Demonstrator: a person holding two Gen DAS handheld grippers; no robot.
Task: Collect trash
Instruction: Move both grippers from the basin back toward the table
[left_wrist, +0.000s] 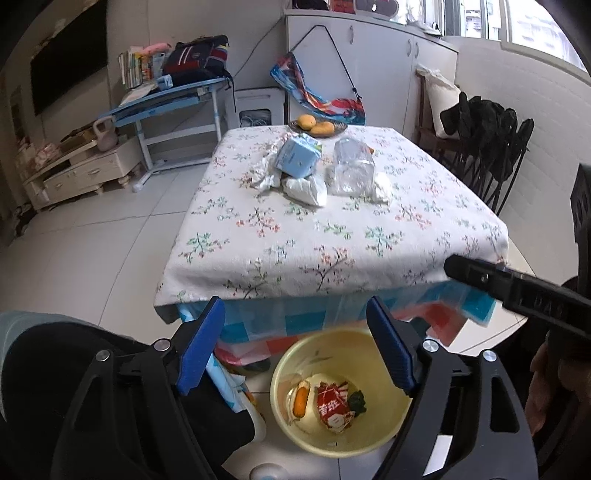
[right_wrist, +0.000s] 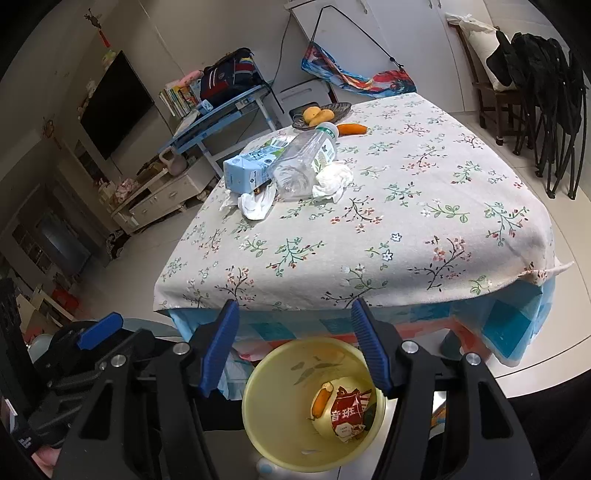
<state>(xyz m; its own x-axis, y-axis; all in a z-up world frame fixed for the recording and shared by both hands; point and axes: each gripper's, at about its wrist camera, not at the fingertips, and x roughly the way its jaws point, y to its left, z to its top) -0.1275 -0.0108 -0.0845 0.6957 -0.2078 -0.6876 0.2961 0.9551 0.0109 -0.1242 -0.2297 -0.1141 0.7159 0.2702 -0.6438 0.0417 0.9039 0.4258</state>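
1. Now, in the left wrist view, the left tongs (left_wrist: 295, 347) are pointing steeply down over the yellow bin (left_wrist: 340, 443) on the floor, their blue fingers (left_wrist: 201, 347) standing spread with nothing between them. The bin is sitting just below the near edge of the table (left_wrist: 332, 236) and is holding a red wrapper (left_wrist: 332, 406) and an orange scrap (left_wrist: 301, 400).
2. Toward the far end of the table, the remaining trash is lying bunched together: a blue carton (left_wrist: 297, 157), a clear bottle (left_wrist: 351, 166) on its side and crumpled tissues (left_wrist: 304, 188). The near half of the cloth is lying bare, and open floor is running along the table's left side.
3. At the right edge of that view, the right tongs (left_wrist: 517, 288) are reaching in level with the table's near corner.
4. Then, in the right wrist view, the right tongs (right_wrist: 293, 347) are also tilting down over the yellow bin (right_wrist: 266, 406), fingers (right_wrist: 371, 350) apart and gripping nothing. The left tongs (right_wrist: 99, 328) are showing at the lower left, beside them.
5. Beyond, the carton (right_wrist: 247, 170), bottle (right_wrist: 303, 162) and tissues (right_wrist: 332, 181) are sitting well back from the near edge, with a carrot (right_wrist: 352, 128) beside a fruit plate (right_wrist: 321, 112).
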